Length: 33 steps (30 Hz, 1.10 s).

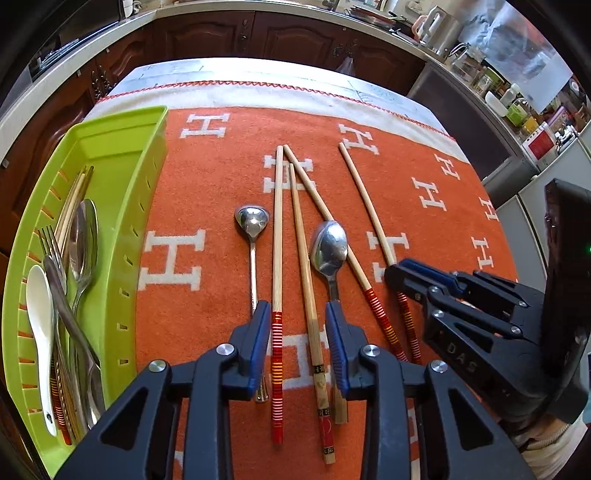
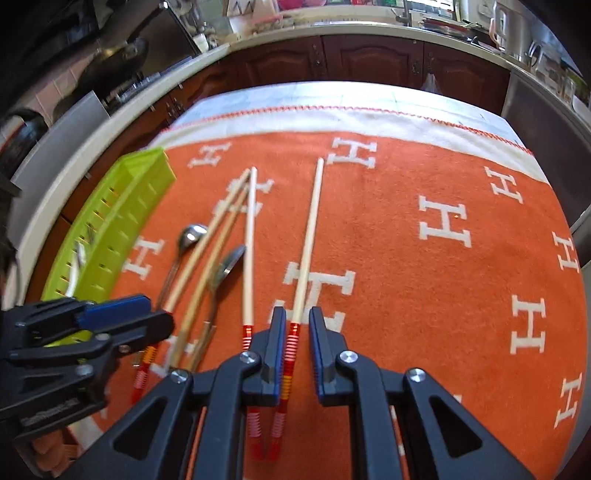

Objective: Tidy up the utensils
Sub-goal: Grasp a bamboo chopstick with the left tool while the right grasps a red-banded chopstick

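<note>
Closest to us, our left gripper (image 1: 298,334) is pointing down at an orange blanket (image 1: 424,229) patterned with white H letters. Its blue-padded jaws are standing apart, with two chopsticks running lengthwise through the gap: a red-banded chopstick (image 1: 277,258) just inside the left jaw and a plainer printed chopstick (image 1: 306,288) nearer the middle. We are not seeing either pad pressing on them. A small ladle-like spoon (image 1: 252,225) is lying just outside the left jaw, and a metal spoon (image 1: 329,247) is lying bowl-down just ahead of the right jaw, its handle slipping under that jaw.

Our right gripper (image 2: 297,319) is hovering further right over the same blanket. Its jaws are standing narrowly apart around the red-banded end of a lone chopstick (image 2: 310,229), which is sitting against the left jaw; whether the pads are squeezing it we cannot tell. Another banded chopstick (image 2: 249,236) is lying just outside the left jaw.

Farther to the left of both grippers, a lime-green slotted tray (image 1: 147,206) is sitting on the blanket's edge, holding a white ceramic spoon (image 1: 38,314), a fork, metal spoons and chopsticks. Beyond the blanket, dark wooden cabinets (image 1: 207,35) are lining the far wall.
</note>
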{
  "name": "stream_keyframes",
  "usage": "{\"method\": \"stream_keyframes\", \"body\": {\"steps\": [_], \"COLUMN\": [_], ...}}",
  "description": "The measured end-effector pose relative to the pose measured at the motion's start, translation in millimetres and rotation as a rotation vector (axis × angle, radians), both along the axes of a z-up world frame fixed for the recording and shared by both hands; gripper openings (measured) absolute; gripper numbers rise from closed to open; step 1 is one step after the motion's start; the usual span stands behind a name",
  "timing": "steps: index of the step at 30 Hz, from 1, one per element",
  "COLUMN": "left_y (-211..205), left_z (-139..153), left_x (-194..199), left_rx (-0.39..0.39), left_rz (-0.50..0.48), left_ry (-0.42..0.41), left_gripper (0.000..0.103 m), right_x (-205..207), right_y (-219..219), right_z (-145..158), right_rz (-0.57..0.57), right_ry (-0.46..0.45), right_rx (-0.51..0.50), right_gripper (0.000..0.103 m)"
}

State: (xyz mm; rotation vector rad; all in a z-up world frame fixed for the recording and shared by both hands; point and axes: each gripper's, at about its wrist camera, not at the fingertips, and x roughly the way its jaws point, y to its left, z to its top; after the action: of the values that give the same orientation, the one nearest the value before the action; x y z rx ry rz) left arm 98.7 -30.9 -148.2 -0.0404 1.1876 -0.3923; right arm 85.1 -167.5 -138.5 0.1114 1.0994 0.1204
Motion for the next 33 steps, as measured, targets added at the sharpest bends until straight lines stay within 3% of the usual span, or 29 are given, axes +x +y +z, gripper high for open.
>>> {"method": "stream_keyframes", "body": {"steps": [6, 8, 17, 30, 31, 33], "left_y": [-6, -9, -23, -43, -43, -43], "left_z": [-2, 0, -14, -14, -14, -14], "left_x": [2, 2, 3, -3, -3, -2], "left_rx": [-0.003, 0.000, 0.059, 0.166, 0.162, 0.176], "left_rz": [-0.010, -0.020, -0.037, -0.058, -0.053, -0.040], "left_ry": [0.007, -0.001, 0.021, -0.070, -0.075, -0.092], "left_gripper": [0.025, 0.025, 0.019, 0.019, 0.018, 0.006], "right_x": [-2, -4, -14, -27, -28, -30], "right_y": [13, 11, -16, -36, -38, -40], "right_z": [-2, -2, -1, -3, -2, 0], "right_rz": [0.040, 0.031, -0.057, -0.137, -0.138, -0.142], "right_ry": [-0.067, -0.071, -0.027, -0.016, -0.018, -0.024], "right_rx": [-0.119, -0.120, 0.054, 0.237, 0.247, 0.260], "right_gripper": [0.012, 0.007, 0.005, 0.005, 0.005, 0.005]}}
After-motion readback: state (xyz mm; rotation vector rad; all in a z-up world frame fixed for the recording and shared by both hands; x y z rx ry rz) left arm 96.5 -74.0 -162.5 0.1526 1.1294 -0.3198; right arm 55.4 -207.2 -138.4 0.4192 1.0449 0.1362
